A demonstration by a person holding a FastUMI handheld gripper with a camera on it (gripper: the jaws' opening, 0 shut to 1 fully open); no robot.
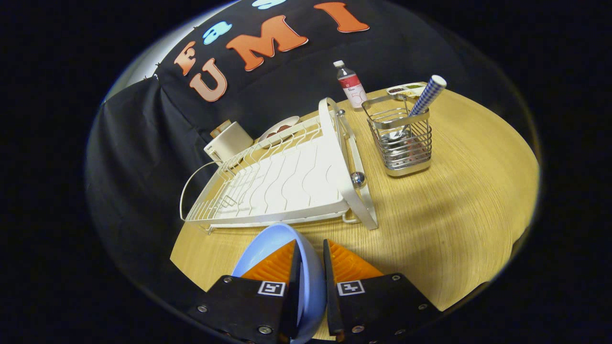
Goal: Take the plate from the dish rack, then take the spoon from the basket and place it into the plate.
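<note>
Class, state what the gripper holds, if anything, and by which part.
The gripper is shut on the blue plate, both fingers pinching its rim.

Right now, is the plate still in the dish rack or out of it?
Out. The blue plate stands on edge, gripped between the gripper fingers, in front of the empty white dish rack.

**Handheld two-finger gripper: visible hardware**

Gripper [311, 258]: two dark, flat mounting blocks, each carrying a square black-and-white fiducial tag and several round silver screw heads. Two fingers [272, 267], wedge-shaped with ribbed outer faces, tapering forward; thin dark plates line their inner sides.
</note>
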